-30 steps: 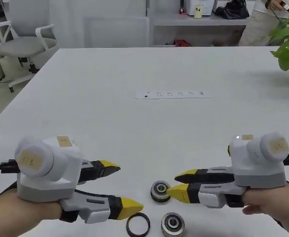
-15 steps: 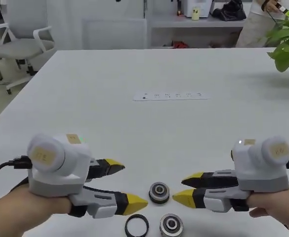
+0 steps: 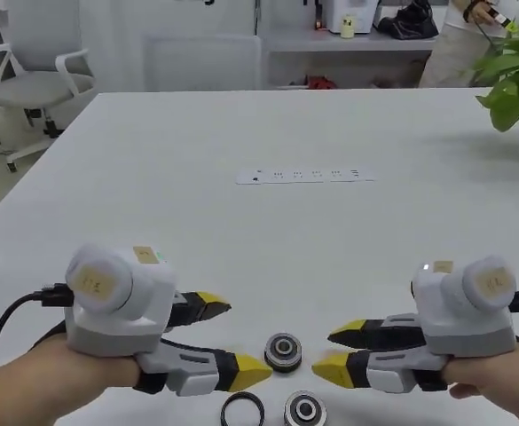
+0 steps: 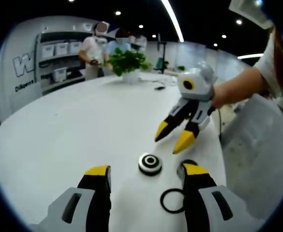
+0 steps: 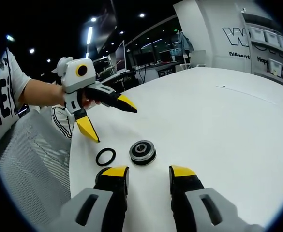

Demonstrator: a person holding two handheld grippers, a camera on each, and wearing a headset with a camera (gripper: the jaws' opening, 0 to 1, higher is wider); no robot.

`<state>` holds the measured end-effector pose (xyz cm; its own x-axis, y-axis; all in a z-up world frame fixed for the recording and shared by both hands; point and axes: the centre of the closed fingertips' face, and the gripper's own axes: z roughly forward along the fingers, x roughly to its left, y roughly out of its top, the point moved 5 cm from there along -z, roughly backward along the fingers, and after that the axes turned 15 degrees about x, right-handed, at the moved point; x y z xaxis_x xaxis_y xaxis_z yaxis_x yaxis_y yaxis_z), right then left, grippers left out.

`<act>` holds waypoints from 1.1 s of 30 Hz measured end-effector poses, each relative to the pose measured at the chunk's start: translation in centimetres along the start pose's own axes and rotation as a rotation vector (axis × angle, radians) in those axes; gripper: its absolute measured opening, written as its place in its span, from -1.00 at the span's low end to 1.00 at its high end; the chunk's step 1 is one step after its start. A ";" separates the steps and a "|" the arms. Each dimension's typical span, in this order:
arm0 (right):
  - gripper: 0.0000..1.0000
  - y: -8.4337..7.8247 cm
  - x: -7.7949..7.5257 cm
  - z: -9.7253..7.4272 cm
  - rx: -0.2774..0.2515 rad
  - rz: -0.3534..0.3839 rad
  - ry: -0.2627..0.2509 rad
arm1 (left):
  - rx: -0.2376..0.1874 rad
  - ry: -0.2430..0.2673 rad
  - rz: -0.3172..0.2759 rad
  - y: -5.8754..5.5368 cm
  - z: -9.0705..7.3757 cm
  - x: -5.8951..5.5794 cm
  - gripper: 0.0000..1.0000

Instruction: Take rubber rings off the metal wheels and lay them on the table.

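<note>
Two metal wheels lie near the table's front edge: one [image 3: 283, 349] between my grippers, another [image 3: 305, 410] closer to me. A loose black rubber ring [image 3: 242, 410] lies flat beside the nearer wheel. My left gripper [image 3: 237, 340] is open, empty, left of the far wheel. My right gripper [image 3: 328, 351] is open too, its tips just right of that wheel and apart from it. In the left gripper view the wheel [image 4: 150, 163] sits ahead between the tips and the ring [image 4: 172, 200] lies by the right finger. The right gripper view has the wheel [image 5: 142, 152] and ring [image 5: 105, 156].
A white power strip [image 3: 303, 175] lies mid-table. A green plant [image 3: 515, 84] stands at the far right edge. An office chair [image 3: 37, 84] and shelving stand beyond the table. People stand by the plant [image 4: 126, 60] in the left gripper view.
My right gripper has drawn back a little from the far wheel, which its lower tip was touching. My left gripper has edged toward the wheel. The head camera has tilted slightly.
</note>
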<state>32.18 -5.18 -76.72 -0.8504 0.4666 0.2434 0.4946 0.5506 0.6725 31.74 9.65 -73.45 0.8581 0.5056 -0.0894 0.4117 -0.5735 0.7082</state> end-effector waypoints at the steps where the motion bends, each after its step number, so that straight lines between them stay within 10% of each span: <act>1: -0.39 0.0 0.0 0.1 0.001 -0.002 0.000 | -0.001 -0.001 0.000 0.0 0.1 0.0 0.20; 33: -0.42 0.0 0.6 1.3 0.023 -0.060 0.012 | 0.004 -0.048 0.029 0.6 2.4 -0.9 -0.01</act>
<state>31.94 -4.03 -77.45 -0.8805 0.4243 0.2116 0.4467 0.5929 0.6700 32.01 7.29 -74.60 0.8831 0.4579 -0.1024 0.3880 -0.5898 0.7082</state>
